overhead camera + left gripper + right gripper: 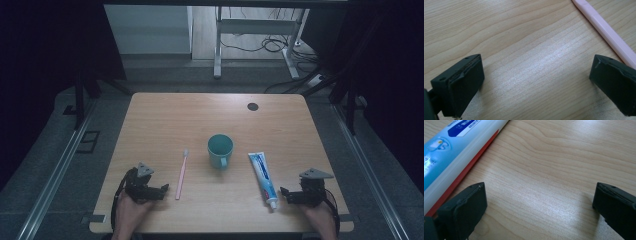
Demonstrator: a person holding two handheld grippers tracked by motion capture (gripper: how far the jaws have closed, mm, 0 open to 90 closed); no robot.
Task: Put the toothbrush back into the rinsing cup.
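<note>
A teal mug (220,150) stands upright in the middle of the wooden table (165,120). Left of it lies a pink toothbrush (181,174), bristles pointing away from me. Right of it lies a blue and white toothpaste tube (263,177), cap toward me. My left gripper (162,190) rests open on the table just left of the toothbrush handle (609,33), nothing between its jaws. Open too, my right gripper (285,194) sits on the table just right of the tube's (454,147) cap end, over bare wood.
A dark round hole (252,106) marks the table's far right. Beyond the far edge stand a white desk frame (255,30) and loose cables (272,46) on the floor. Metal rails (55,175) run along both sides of the table.
</note>
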